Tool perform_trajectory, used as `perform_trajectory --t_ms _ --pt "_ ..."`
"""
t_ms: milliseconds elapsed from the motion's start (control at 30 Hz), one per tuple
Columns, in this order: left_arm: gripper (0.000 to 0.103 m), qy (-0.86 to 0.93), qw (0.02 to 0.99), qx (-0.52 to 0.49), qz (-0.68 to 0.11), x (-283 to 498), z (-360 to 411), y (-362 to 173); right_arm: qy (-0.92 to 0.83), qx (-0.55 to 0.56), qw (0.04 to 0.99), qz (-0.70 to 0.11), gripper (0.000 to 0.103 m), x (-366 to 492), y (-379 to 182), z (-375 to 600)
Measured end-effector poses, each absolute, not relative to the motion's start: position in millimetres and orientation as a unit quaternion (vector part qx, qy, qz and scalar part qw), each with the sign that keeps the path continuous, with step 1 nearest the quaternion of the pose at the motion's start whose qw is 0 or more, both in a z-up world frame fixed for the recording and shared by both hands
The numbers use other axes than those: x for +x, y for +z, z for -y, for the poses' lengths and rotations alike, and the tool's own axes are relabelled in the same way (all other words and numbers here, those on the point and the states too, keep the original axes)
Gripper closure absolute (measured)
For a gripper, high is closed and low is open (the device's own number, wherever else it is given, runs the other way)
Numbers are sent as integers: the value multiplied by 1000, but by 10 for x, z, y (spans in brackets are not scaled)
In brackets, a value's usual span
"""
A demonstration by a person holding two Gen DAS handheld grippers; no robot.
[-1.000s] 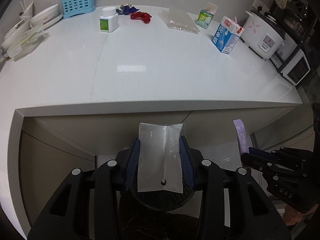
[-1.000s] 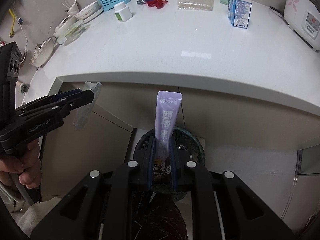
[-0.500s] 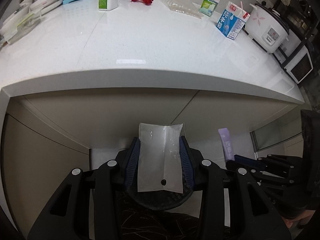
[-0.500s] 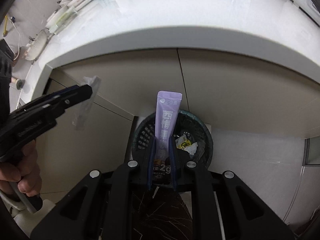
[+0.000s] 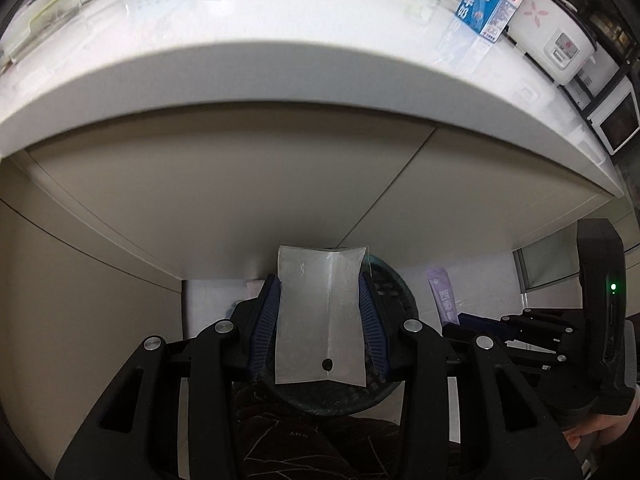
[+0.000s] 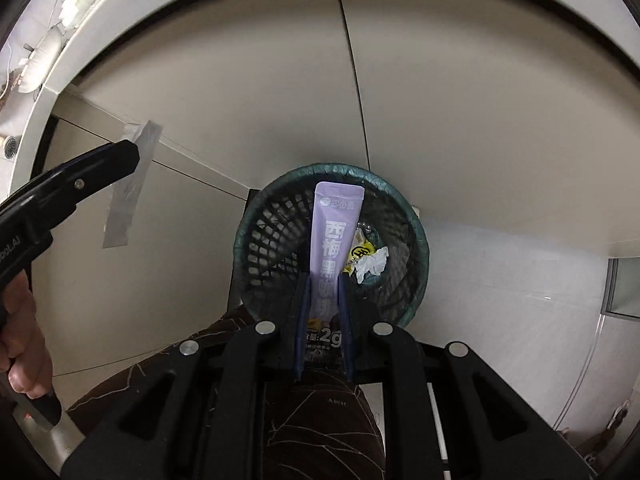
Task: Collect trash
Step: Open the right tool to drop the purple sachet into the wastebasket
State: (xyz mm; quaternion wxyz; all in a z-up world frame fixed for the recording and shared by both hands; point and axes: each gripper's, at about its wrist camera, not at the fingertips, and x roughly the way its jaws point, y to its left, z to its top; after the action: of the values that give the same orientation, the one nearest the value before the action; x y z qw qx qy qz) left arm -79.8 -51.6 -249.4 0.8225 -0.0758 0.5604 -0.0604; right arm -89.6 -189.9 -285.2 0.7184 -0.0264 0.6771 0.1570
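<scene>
A: What is gripped by the right gripper point(image 6: 323, 300)?

B: A purple sachet point(image 6: 335, 240) is clamped between its fingers, held directly above the mesh waste basket point(image 6: 418, 236), where crumpled trash point(image 6: 370, 262) is seen.

A: And the left gripper point(image 5: 322, 320)?

B: A clear plastic pouch point(image 5: 320, 316) is pinched between its fingers, below the counter point(image 5: 280, 60) edge, over the basket rim.

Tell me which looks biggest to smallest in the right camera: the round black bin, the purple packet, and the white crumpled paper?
1. Round black mesh bin
2. Purple sachet, though it's held near the camera, so it looks bigger than it is
3. White crumpled paper, lying inside the bin
</scene>
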Motion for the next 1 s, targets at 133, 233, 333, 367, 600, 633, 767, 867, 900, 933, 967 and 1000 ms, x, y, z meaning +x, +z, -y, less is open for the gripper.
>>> perform_trajectory --t_ms 133,233,333,367,600,633,767,867,900,933,967,1000 --pt "63 -56 818 -68 -568 -814 499 -2593 160 -22 715 -680 89 -928 -2981 1947" --pt "63 -52 814 -72 -574 -832 477 -2644 158 -21 712 -684 89 -927 -3062 1945" --pt "63 -49 811 -72 -579 -846 470 -2684 161 -26 708 -687 89 -933 -3128 1905" --pt "63 -49 810 -73 -580 -842 472 -2694 161 -26 707 -688 89 -935 -3145 1896" --pt "63 -50 807 -69 -584 -838 553 -2732 170 -17 708 -685 75 -945 -3177 1877" --pt "63 -51 807 -69 -585 -837 557 -2736 170 -18 709 -684 71 -946 -3177 1871" --pt "63 -49 806 -74 -586 -854 546 -2752 167 -14 714 -680 56 -951 -3162 1868" --pt "63 -48 805 -76 -586 -860 548 -2763 155 -12 726 -670 42 -959 -3121 1881" --pt "63 -49 805 -76 -587 -852 549 -2771 147 -13 733 -664 37 -953 -3088 1896" --pt "63 -50 804 -76 -587 -850 560 -2778 142 -13 738 -659 33 -946 -3057 1906" --pt "63 -51 804 -76 -588 -846 555 -2780 140 -10 743 -654 29 -935 -3022 1927" --pt "63 -52 804 -76 -588 -841 561 -2786 132 -9 749 -649 27 -924 -2981 1951"
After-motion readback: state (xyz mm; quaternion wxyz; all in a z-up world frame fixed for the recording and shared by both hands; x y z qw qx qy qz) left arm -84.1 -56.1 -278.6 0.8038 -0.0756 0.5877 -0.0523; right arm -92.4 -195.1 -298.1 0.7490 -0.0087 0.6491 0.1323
